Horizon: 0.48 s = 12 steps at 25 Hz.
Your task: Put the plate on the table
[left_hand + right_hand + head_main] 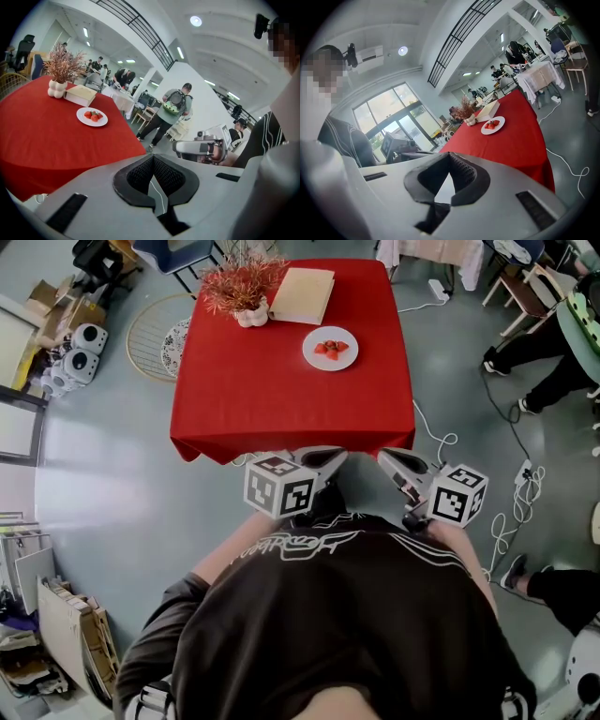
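A white plate [330,348] with a few strawberries rests on the red-clothed table [281,399], toward its far right part; the plate [92,116] also shows in the left gripper view and the plate [492,125] in the right gripper view. My left gripper [339,457] hangs close to my chest, short of the table's near edge, shut with nothing between its jaws. My right gripper [383,457] is beside it, also shut and empty. The two tips point toward each other. Seen from its own camera, each gripper [153,159] [450,157] has its pads meeting.
A white vase with red dried sprigs [246,296] and a pale box [302,294] stand at the table's far edge. A round wicker chair [150,334] is at the far left. Cables [516,502] lie on the floor at right, near a standing person [553,352].
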Each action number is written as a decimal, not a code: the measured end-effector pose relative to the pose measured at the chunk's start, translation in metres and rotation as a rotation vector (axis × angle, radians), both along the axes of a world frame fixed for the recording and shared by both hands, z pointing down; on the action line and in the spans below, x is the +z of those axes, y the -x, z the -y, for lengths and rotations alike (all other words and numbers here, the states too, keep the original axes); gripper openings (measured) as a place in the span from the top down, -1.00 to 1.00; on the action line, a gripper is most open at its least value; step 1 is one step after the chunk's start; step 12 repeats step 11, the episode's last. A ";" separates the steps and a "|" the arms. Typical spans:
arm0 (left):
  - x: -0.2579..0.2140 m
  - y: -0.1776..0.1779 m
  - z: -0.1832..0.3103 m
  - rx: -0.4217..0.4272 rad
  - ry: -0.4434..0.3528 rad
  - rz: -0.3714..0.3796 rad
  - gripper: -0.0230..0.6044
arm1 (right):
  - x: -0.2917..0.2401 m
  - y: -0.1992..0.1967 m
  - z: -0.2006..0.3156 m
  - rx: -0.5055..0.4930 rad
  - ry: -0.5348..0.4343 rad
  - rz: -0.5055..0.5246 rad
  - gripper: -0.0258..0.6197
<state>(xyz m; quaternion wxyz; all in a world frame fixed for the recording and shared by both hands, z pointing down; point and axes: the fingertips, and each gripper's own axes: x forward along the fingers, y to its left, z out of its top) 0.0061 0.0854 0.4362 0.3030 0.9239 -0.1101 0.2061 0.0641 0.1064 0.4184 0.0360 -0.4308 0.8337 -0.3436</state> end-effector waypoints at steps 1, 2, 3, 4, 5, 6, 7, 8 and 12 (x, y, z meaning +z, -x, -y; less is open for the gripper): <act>0.000 0.000 0.000 -0.001 0.001 0.000 0.90 | -0.001 0.000 0.000 0.001 -0.001 -0.001 0.90; 0.000 0.000 0.000 -0.001 0.001 0.001 0.90 | -0.001 -0.001 0.000 0.002 -0.003 -0.002 0.90; 0.000 0.000 0.000 -0.002 0.001 0.001 0.90 | -0.002 -0.002 0.001 0.004 -0.004 -0.003 0.90; -0.001 -0.001 0.000 -0.002 0.002 0.002 0.90 | -0.002 -0.002 0.001 0.005 -0.006 -0.004 0.90; -0.001 -0.001 -0.001 -0.001 0.002 0.003 0.90 | -0.003 -0.003 0.000 0.006 -0.007 -0.003 0.90; -0.002 -0.001 -0.001 -0.001 0.002 0.003 0.90 | -0.003 -0.003 -0.001 0.006 -0.007 -0.002 0.90; -0.002 -0.001 -0.002 0.000 0.002 0.003 0.90 | -0.003 -0.003 -0.002 0.006 -0.006 -0.002 0.90; -0.003 -0.001 -0.002 0.000 0.001 0.002 0.90 | -0.003 -0.002 -0.002 0.007 -0.005 -0.002 0.90; -0.004 0.000 -0.004 -0.002 0.001 0.001 0.90 | -0.002 0.000 -0.005 0.002 0.004 -0.001 0.90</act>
